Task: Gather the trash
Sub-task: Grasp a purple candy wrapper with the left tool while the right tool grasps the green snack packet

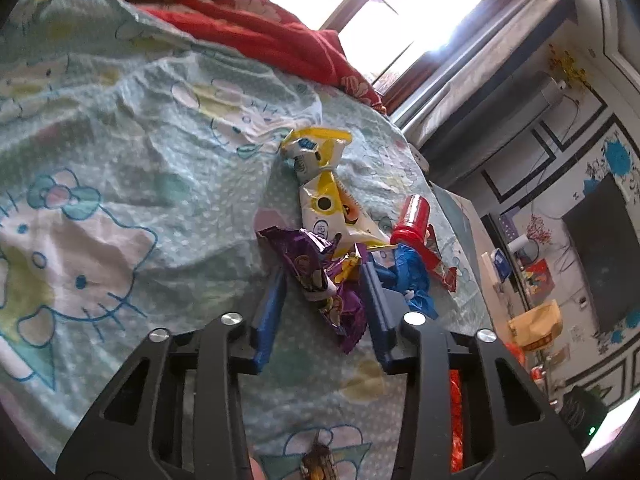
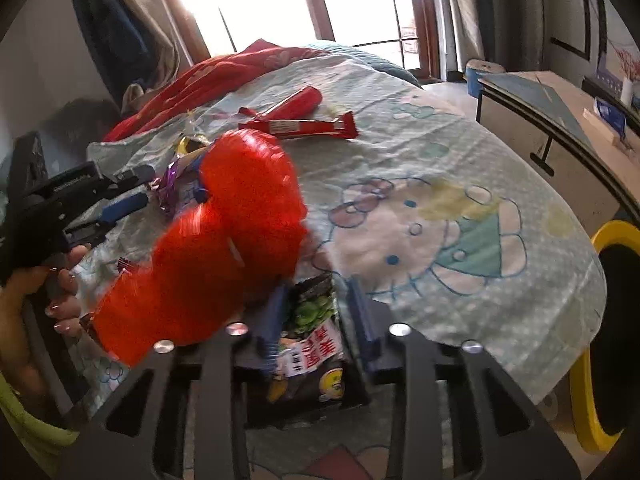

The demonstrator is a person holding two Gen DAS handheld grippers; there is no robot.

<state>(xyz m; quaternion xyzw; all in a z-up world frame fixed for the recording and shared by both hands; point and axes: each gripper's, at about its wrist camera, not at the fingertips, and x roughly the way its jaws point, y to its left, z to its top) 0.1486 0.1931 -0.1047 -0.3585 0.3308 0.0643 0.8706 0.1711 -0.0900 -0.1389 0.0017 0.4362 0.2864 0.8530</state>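
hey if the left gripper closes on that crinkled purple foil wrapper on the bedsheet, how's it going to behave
The crinkled purple foil wrapper looks empty and crumpled, so it is probably very light and will crush flat. Its glossy foil may slip between the fingers of the left gripper. It overlaps the yellow-and-white snack packet, which could shift too.

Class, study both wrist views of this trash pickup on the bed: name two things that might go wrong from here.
1. The left gripper straddles the purple wrapper, jaws open; closing may snag the bedsheet too.
2. The red plastic bag hides the right gripper's left side, so the dark snack packet could miss it.
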